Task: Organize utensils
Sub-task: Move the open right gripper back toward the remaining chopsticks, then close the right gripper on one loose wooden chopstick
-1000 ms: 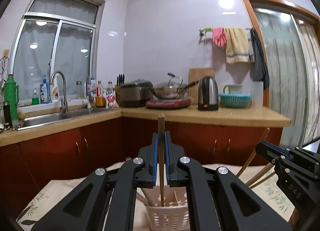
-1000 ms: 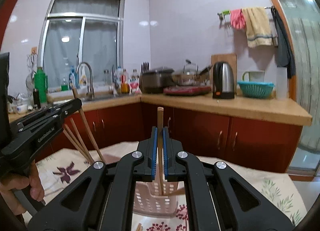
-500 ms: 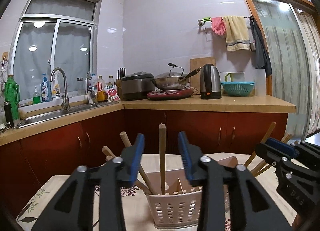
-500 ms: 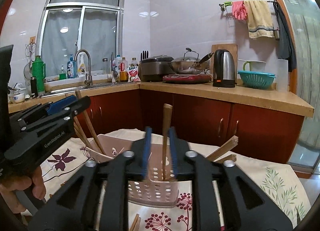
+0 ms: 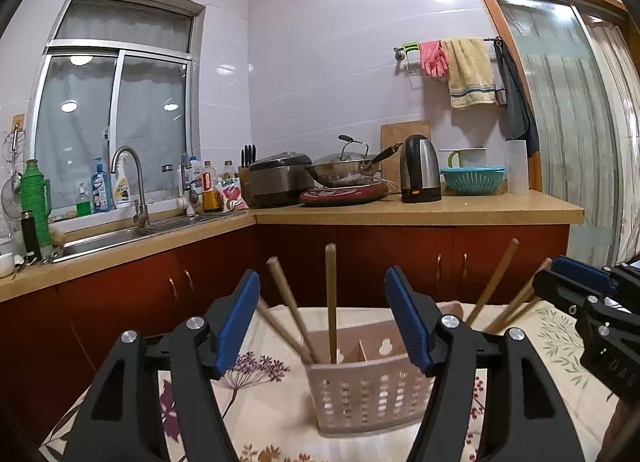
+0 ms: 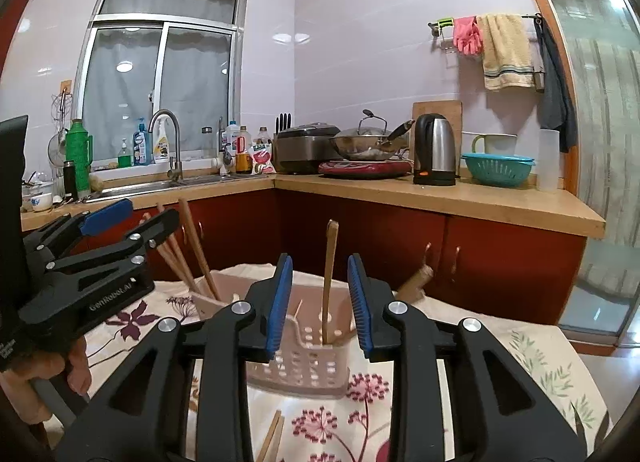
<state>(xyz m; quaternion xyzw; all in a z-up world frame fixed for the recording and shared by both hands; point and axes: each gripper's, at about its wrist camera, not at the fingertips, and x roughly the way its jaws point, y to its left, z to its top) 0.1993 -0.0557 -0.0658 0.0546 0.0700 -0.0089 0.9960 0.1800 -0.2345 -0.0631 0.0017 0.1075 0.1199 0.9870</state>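
White-tiled kitchen walls and a tan counter (image 5: 420, 214) over red cabinets back a table under a flowered cloth (image 6: 500, 346). On it stands a pale perforated plastic basket (image 5: 368, 394), its base cut off behind the arms, holding round wooden chopsticks (image 5: 330, 302), some leaning. Both the left gripper (image 5: 326, 326) and right gripper (image 6: 318, 302) are opening, each framing an upright stick without touching it.

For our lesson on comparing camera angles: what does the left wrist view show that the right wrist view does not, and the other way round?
Only the left wrist view: the right gripper entering from the right edge.

Only the right wrist view: the left gripper, a hand gripping its handle, and loose chopsticks on the tablecloth.

Both: the plastic utensil basket with wooden chopsticks standing in it, one upright chopstick between that view's opening jaws, untouched, and the kitchen counter behind.
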